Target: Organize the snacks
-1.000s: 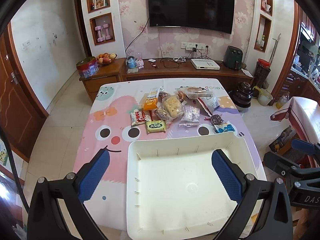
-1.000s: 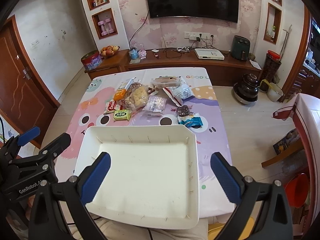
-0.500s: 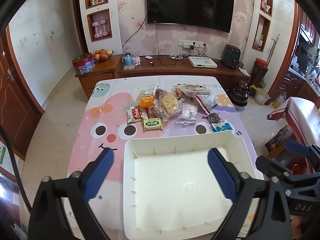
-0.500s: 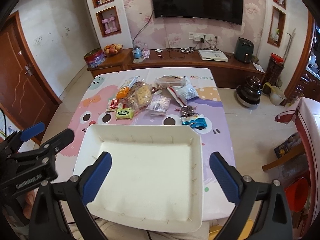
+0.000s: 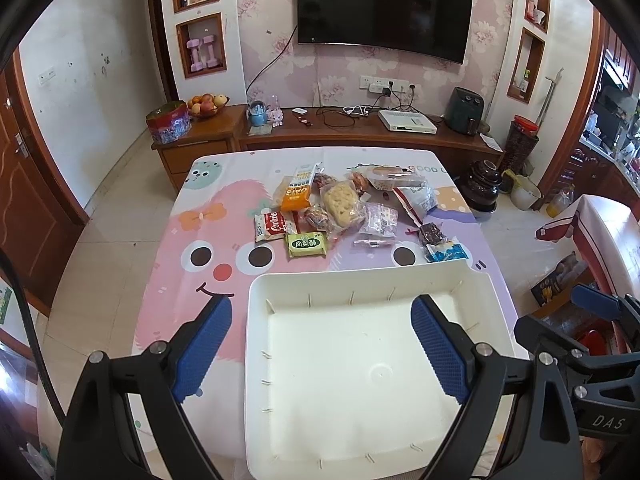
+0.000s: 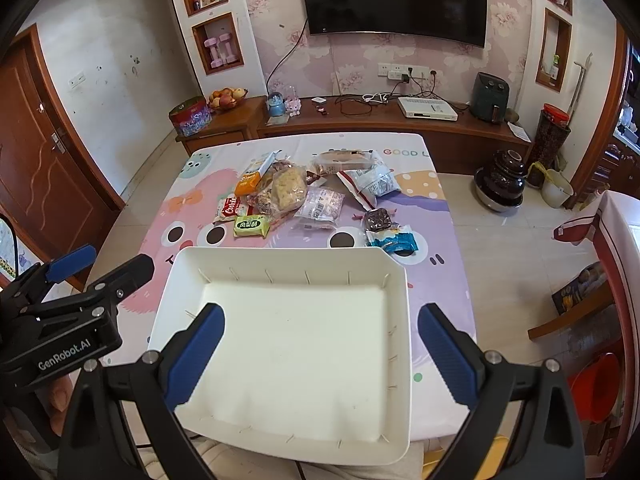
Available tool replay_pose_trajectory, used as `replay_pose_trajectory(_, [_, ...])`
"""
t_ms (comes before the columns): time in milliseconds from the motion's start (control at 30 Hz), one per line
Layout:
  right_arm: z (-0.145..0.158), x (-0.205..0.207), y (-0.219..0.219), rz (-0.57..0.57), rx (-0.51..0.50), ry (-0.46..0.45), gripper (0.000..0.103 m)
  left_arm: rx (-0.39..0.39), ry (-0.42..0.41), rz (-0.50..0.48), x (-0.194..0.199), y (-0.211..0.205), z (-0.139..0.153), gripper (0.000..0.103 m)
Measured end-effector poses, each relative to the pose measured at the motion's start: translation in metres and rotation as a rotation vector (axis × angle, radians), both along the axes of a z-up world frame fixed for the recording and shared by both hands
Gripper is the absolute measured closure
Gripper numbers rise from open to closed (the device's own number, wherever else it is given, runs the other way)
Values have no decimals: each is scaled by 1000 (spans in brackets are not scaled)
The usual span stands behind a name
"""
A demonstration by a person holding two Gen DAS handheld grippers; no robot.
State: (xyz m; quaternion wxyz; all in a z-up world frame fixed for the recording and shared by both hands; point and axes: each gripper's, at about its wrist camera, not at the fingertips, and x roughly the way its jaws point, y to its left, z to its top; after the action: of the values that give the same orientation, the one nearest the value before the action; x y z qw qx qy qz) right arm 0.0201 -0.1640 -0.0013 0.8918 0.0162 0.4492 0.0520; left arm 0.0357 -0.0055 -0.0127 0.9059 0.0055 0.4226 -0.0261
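A pile of wrapped snacks [image 5: 344, 212] lies in the middle of the table, also in the right wrist view [image 6: 304, 196]. It includes a green packet [image 5: 306, 244], an orange packet [image 5: 297, 192] and a blue packet [image 5: 446, 251]. An empty white tray [image 5: 256, 360] sits at the table's near edge, also in the right wrist view [image 6: 400, 360]. My left gripper [image 5: 322, 346] is open and empty above the tray's left part. My right gripper [image 6: 320, 350] is open and empty above the tray.
The table [image 5: 200, 240] has a pink and purple cartoon cloth. A wooden TV cabinet [image 5: 360, 136] stands behind it under a wall TV. A dark pot [image 5: 484, 188] and buckets stand on the floor at the right. A door [image 5: 24, 220] is at the left.
Both grippers have drawn back and up a little, so the table and the snacks look farther away. Both stay open. The tray and the snacks have not moved.
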Motion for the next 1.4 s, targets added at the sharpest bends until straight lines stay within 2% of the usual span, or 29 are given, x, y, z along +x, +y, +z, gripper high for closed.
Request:
replay_pose_trajectory(200, [1, 1, -1, -1, -3, 4, 5, 8, -27, -1, 0, -1, 2, 13])
replay_pose_trajectory(433, [2, 4, -4, 1, 3, 9, 5, -26, -45, -51, 4, -2, 10, 12])
replay_pose_trajectory(567, [12, 8, -2, 16, 13, -3, 5, -16, -70, -46, 7, 0, 18, 13])
replay_pose_trajectory(700, [29, 17, 0, 31, -5, -32, 5, -20, -36, -72, 21, 6, 29, 12])
replay_pose_trajectory(867, [56, 30, -2, 25, -57, -88, 5, -64, -54, -79, 37, 22, 52, 12])
replay_pose_trajectory(1033, [84, 51, -15, -8, -93, -137, 5, -24, -107, -58, 55, 36, 73, 12])
replay_pose_trajectory(1133, [93, 66, -24, -22, -100, -151, 5, 31, -125, -54, 69, 39, 79, 12])
replay_pose_trajectory(1300, [90, 102, -39, -56, -118, -131, 5, 155, -146, -23, 102, 38, 81, 12])
replay_pose_trajectory(1400, [81, 128, -50, -60, -97, -84, 5, 194, -133, -18, 128, 37, 86, 12])
